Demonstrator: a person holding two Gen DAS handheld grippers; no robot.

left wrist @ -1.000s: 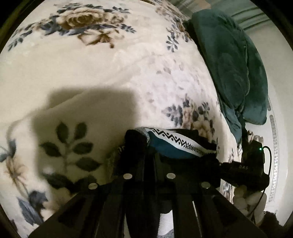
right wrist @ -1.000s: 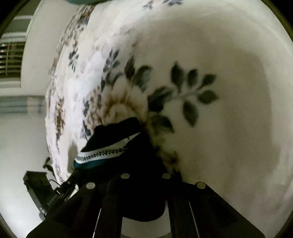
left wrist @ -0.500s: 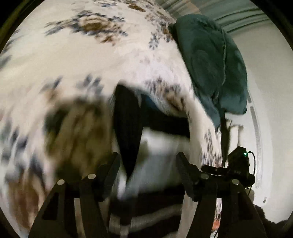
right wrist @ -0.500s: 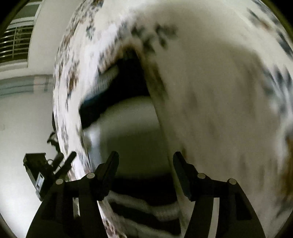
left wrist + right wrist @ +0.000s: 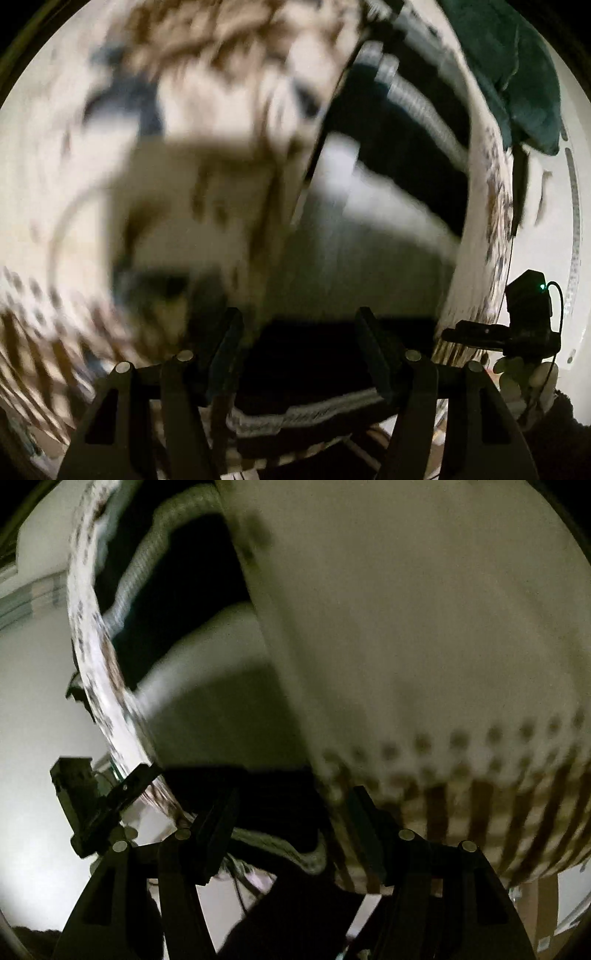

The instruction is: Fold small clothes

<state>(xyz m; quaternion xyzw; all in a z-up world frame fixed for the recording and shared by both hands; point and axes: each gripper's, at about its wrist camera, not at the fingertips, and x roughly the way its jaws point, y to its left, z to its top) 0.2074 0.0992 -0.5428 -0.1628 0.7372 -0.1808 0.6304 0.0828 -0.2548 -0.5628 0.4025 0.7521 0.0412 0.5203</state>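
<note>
Floral blanket (image 5: 207,122) all blurry (fast motion); black-and-white garment (image 5: 373,229) lies on it, left gripper (image 5: 299,343) and right gripper (image 5: 291,819) both released, nothing pinched.

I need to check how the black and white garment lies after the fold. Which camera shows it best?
The left wrist view: the garment fills its middle, black bands, white panel and a grey patterned stripe visible, though blurred. The right wrist view shows the garment squeezed against the left side, partly hidden by the floral blanket.
</note>
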